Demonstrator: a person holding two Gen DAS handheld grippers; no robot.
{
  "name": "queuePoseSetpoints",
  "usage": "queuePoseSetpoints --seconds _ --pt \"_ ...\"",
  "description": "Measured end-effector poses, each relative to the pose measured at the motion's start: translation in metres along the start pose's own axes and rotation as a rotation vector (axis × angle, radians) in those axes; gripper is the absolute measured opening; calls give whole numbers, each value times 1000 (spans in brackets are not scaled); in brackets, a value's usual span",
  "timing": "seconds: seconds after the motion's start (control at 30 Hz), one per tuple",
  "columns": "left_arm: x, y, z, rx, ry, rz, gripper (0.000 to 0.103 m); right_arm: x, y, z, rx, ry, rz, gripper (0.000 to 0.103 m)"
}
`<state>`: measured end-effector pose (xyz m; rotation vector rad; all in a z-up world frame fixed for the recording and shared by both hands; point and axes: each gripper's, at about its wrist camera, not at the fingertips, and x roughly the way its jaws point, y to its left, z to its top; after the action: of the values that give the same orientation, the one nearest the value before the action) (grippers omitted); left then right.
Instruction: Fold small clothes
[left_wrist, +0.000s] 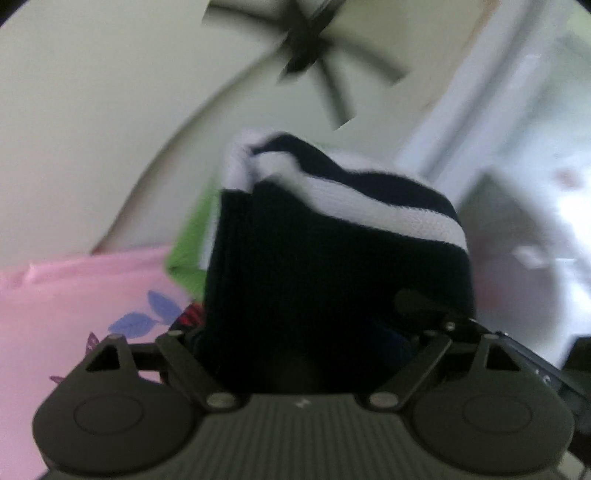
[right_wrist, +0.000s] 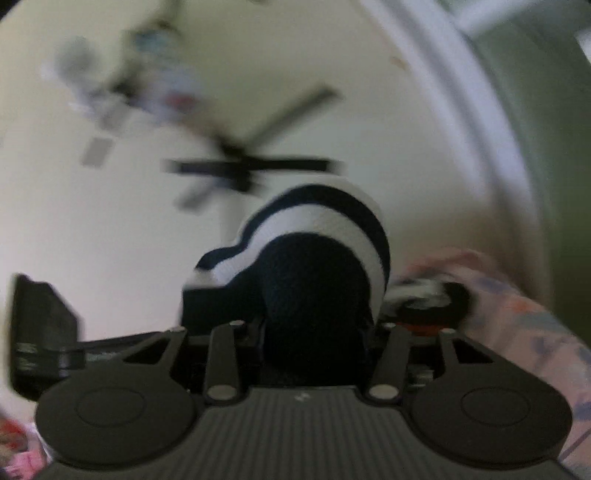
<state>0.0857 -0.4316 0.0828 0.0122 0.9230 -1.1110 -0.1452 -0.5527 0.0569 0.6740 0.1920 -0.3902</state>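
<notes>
A navy garment with white stripes (left_wrist: 332, 229) fills the space between the jaws of my left gripper (left_wrist: 332, 295) and stands up in front of the camera, hiding the fingertips. In the right wrist view the same striped garment (right_wrist: 317, 266) is bunched into a rounded bundle between the jaws of my right gripper (right_wrist: 317, 295), with the striped band curling over its top. Both grippers carry the cloth in the air, close to each other. The other gripper's black body shows at the left edge (right_wrist: 40, 332). Both views are blurred.
A pink sheet with blue leaf print (left_wrist: 74, 295) lies lower left, with a green cloth (left_wrist: 192, 240) behind it. A pale floral fabric (right_wrist: 517, 332) and a small dark item (right_wrist: 436, 299) sit at the right. A dark ceiling fan (right_wrist: 243, 166) and pale walls fill the background.
</notes>
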Motion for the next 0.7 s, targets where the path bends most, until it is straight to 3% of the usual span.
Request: queuePoseSetpoints --seconds 0.07,0.13,0.17,0.23,0.4,0.47,0.57,0.7 --pt "19 7 -4 -37 13 11 100 13 -22 -10 65 -7 -27 60" --pt "20 11 -7 -54 0 -9 103 11 -26 -3 62 4 -12 69" --pt "17 11 -9 -49 -11 -5 103 4 -27 -1 65 -37 -27 79" --pt "8 9 -11 -31 -34 26 102 -12 -27 -5 61 -133 -90 90" --pt "-46 3 -25 -11 -116 94 102 -48 -24 -7 65 -247 -175 90" --pt "-70 -1 -42 31 -145 172 103 -64 -18 -11 82 -255 -182 90" --pt "-102 -2 -73 88 -174 289 103 -85 -4 -26 79 -208 -171 90" --pt "-130 7 -118 97 -163 383 103 -119 19 -74 70 -128 -129 90"
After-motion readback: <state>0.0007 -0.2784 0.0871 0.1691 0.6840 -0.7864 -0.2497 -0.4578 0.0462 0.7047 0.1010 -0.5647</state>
